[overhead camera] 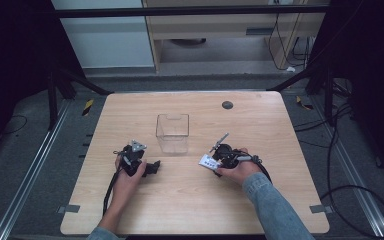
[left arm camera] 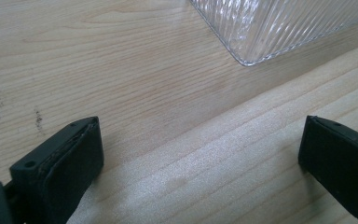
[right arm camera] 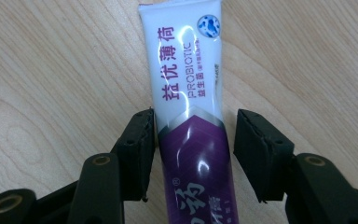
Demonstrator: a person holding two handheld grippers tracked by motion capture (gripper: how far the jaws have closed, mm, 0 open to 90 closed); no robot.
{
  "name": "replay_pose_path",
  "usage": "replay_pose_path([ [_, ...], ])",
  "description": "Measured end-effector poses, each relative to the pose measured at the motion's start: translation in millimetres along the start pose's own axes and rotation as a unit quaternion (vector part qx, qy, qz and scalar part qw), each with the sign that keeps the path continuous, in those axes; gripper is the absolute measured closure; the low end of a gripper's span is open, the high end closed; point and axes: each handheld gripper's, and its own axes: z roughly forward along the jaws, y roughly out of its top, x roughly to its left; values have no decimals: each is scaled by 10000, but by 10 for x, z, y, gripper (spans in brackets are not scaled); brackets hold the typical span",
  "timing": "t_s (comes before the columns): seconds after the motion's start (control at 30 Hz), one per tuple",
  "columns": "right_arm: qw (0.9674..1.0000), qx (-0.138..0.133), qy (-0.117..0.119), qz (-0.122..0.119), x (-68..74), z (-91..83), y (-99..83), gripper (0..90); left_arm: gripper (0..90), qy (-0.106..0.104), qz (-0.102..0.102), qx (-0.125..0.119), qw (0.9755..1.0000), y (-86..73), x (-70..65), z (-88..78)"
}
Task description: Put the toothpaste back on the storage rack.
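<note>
A white and purple tube [right arm camera: 186, 70] printed PROBIOTIC lies flat on the wooden table [overhead camera: 190, 210], right of centre. My right gripper [right arm camera: 193, 140] straddles the tube's purple part. Its left jaw touches the tube's side, and a narrow gap separates the other jaw from it, so it stands open. In the high view the tube [overhead camera: 206, 161] pokes out to the left of the right gripper [overhead camera: 216, 159]. My left gripper [overhead camera: 152, 167] rests low at left of centre, jaws wide apart over bare wood [left arm camera: 200, 144], holding nothing. A clear ribbed plastic box [overhead camera: 172, 132] stands just beyond it, one corner [left arm camera: 279, 28] close ahead.
A small black round disc [overhead camera: 227, 105] sits near the table's far edge. Cables trail from both grippers toward the person's arms. The table ends in dark floor with rails on both sides.
</note>
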Motion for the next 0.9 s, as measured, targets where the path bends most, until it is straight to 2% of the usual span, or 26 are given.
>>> replay_pose_path([
  [0.9,9999,29,108,89,-8,22,41,535,0,0,-8,-7,10000,2,0,3],
])
